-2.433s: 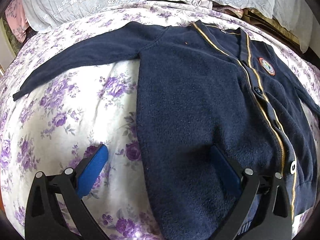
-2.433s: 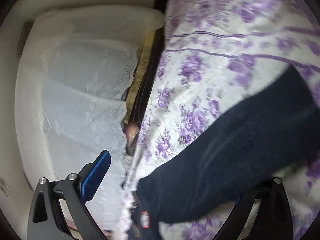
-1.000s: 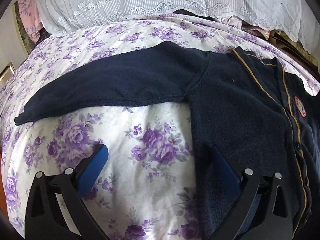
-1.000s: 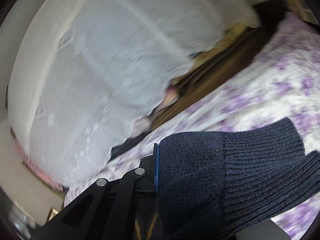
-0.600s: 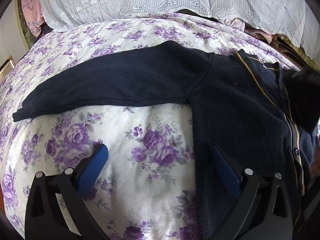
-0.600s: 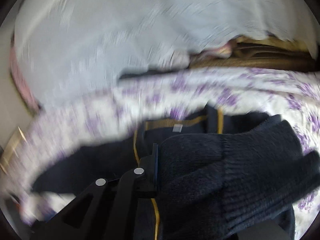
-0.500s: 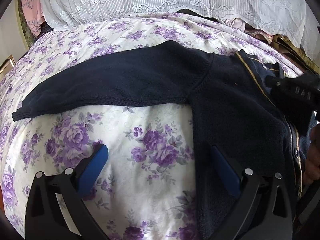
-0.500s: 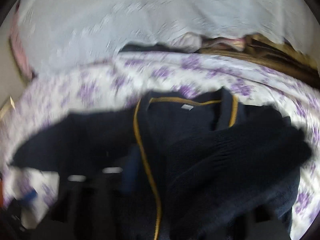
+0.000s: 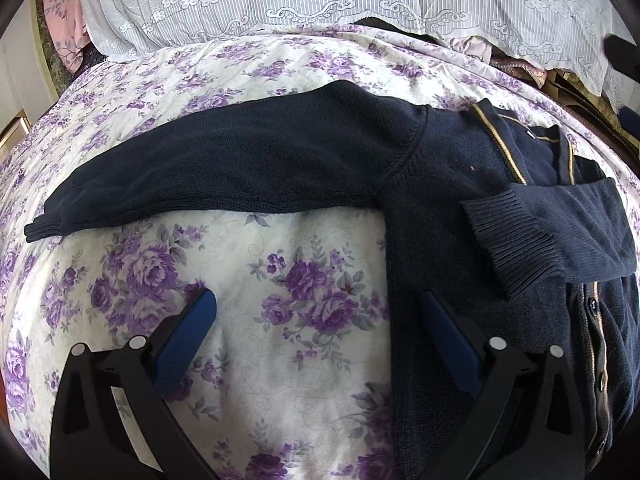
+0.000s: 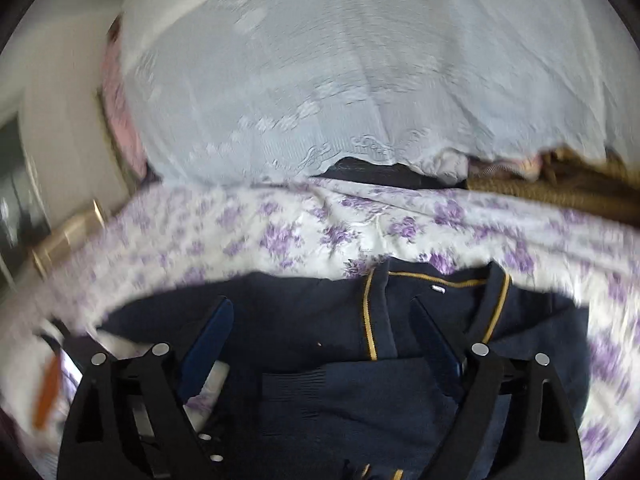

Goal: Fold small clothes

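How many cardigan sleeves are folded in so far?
1. One sleeve lies folded across the cardigan chest, ribbed cuff toward the middle. The other sleeve lies stretched flat on the floral bedspread, unfolded.

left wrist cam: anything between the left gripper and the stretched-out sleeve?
Only bare floral bedsheet. In the left wrist view, the open left gripper hovers short of the outstretched sleeve; nothing else lies between them.

A bed covered by a white bedspread (image 9: 304, 380) printed with purple roses fills the foreground, with a white lace cloth (image 9: 320, 0) draped behind it, pink fabric (image 9: 60, 8) at the far left, a pale wall (image 10: 60, 92) beyond, and what may be brown wooden furniture (image 10: 560, 188), blurred, at right.
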The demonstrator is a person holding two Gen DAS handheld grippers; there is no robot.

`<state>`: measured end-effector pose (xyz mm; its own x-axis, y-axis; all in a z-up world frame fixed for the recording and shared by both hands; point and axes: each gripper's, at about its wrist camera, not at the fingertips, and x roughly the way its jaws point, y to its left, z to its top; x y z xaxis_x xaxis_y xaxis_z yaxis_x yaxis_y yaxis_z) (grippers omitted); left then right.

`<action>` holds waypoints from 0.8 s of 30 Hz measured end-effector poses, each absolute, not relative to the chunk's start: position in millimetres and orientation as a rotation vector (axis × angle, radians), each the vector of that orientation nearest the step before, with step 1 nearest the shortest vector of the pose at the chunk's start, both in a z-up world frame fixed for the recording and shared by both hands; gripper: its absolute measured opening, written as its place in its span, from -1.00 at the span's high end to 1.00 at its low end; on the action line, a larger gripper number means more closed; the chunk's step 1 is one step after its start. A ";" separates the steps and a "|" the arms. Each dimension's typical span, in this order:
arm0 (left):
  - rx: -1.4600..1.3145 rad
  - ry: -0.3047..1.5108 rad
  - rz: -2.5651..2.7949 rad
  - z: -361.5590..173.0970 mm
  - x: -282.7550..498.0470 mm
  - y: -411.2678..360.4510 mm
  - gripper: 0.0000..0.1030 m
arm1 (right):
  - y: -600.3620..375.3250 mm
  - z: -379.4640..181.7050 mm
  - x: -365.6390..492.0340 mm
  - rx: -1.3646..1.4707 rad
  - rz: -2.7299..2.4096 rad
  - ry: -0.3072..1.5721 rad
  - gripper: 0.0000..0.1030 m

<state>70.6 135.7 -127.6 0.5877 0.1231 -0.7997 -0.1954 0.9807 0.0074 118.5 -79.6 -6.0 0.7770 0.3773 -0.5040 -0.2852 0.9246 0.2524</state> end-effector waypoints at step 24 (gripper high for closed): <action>-0.214 0.952 0.051 -106.4 81.9 170.2 -0.92 | -138.1 -89.8 95.7 0.241 0.166 0.829 -0.68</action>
<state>81.9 170.2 -106.4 0.5804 -0.0507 -0.8128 -0.1374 0.9776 -0.1592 95.7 -138.1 -89.8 0.6651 0.2389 -0.7075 -0.0520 0.9600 0.2753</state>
